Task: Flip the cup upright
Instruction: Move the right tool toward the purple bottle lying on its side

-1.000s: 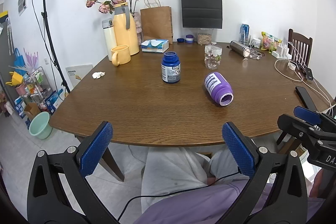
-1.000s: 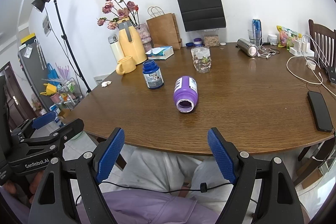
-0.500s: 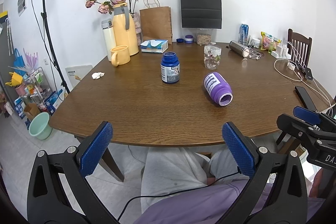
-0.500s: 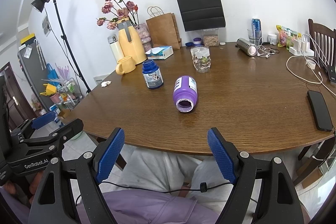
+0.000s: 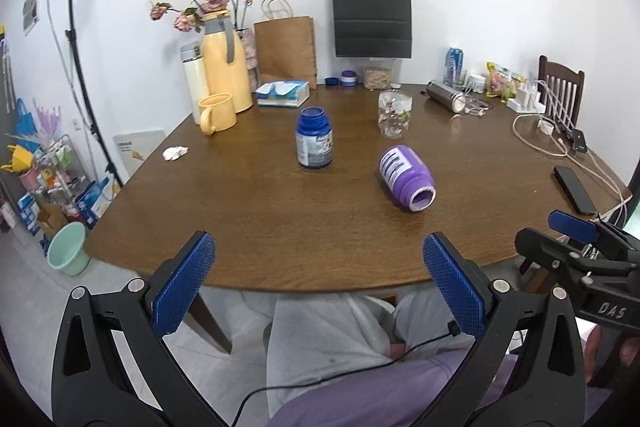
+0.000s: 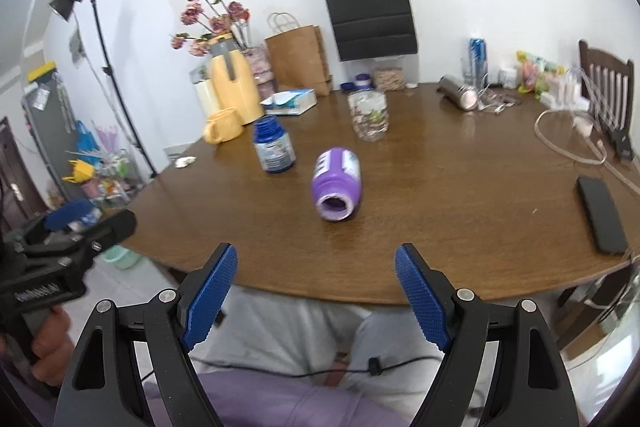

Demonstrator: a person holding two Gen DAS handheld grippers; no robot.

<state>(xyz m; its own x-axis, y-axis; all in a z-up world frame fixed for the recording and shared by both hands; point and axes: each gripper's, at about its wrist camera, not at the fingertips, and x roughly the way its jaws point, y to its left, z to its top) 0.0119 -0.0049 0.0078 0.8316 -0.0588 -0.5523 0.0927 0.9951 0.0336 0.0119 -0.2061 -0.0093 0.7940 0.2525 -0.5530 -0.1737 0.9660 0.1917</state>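
Both tongs stand wide apart at the near edge of the round brown wooden table (image 5: 280, 227), gripping nothing: the left gripper (image 5: 318, 283) with its blue textured pads (image 5: 184, 283) hangs just off that edge over the person's lap, and the right gripper (image 6: 316, 297) does the same, its pads (image 6: 420, 301) aimed at the cup. Neither touches anything on the table (the right view is somewhat blurred).

The purple plastic cup with a white label (image 5: 407, 178) lies on its side toward the middle of the table, right of centre, its open mouth turned to the near edge and slightly right. Just beyond it, to the left, a dark blue jar with a pale label (image 5: 314, 143) stands upright. Farther back, a clear patterned glass (image 5: 394, 115) stands upright behind the cup. At the far left edge sit a yellow mug (image 5: 216, 113) and a tall yellow thermos jug (image 5: 225, 67). A black phone (image 6: 602, 214) lies flat near the right edge.
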